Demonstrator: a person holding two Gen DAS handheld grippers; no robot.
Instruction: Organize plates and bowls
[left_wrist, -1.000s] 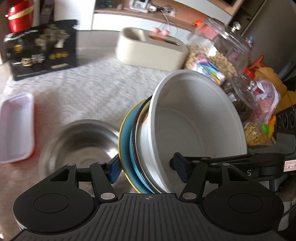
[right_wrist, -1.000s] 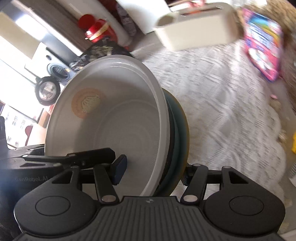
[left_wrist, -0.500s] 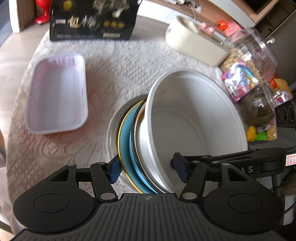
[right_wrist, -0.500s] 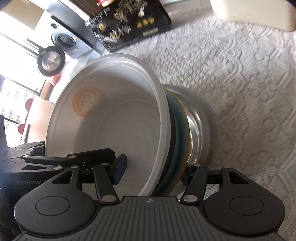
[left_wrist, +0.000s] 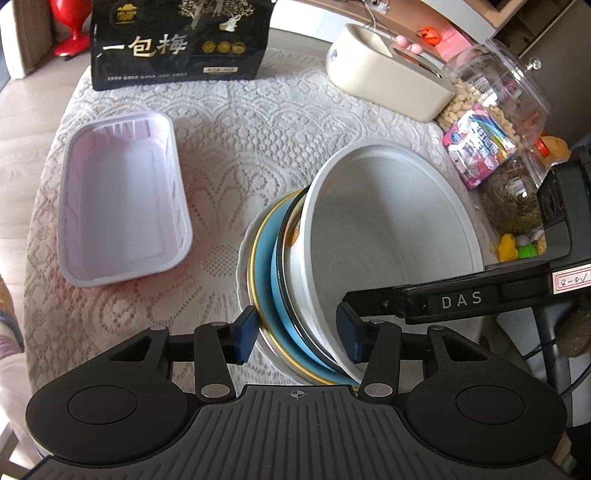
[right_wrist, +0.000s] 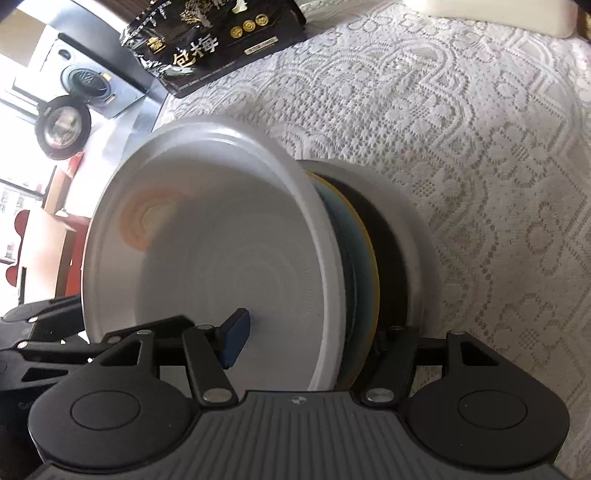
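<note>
White bowl (left_wrist: 391, 236) up on edge, nested against a stack of plates, and I've got both grippers on that stack from opposite sides. My left gripper (left_wrist: 299, 332) has one blue pad (left_wrist: 245, 334) outside the pile, against the gold-rimmed plate (left_wrist: 258, 258), and the other pad inside the bowl, so it's clamped on the whole bundle. Between bowl and gold rim sits a blue plate (left_wrist: 279, 295) and a dark-edged one, all tilted together. Behind them, the pale rim of a steel bowl (left_wrist: 242, 258) peeks out against the lace cloth (left_wrist: 258, 140).

From my right gripper (right_wrist: 310, 336) the same bowl fills the view, an orange mark (right_wrist: 140, 218) on its inner wall, a bit blurred. One pad (right_wrist: 234, 341) is inside the bowl; the other finger is hidden behind the plates, so it's closed on the stack too, as far as I can see. The steel bowl's rim (right_wrist: 417, 240) lies just beyond the plates.

Off to the left on the cloth lies a pink tray (left_wrist: 122, 199), well apart from the stack. A black bag (left_wrist: 177, 44) stands at the far edge, a cream box (left_wrist: 388, 85) near it, and snack jars (left_wrist: 498, 103) crowd the right side.
</note>
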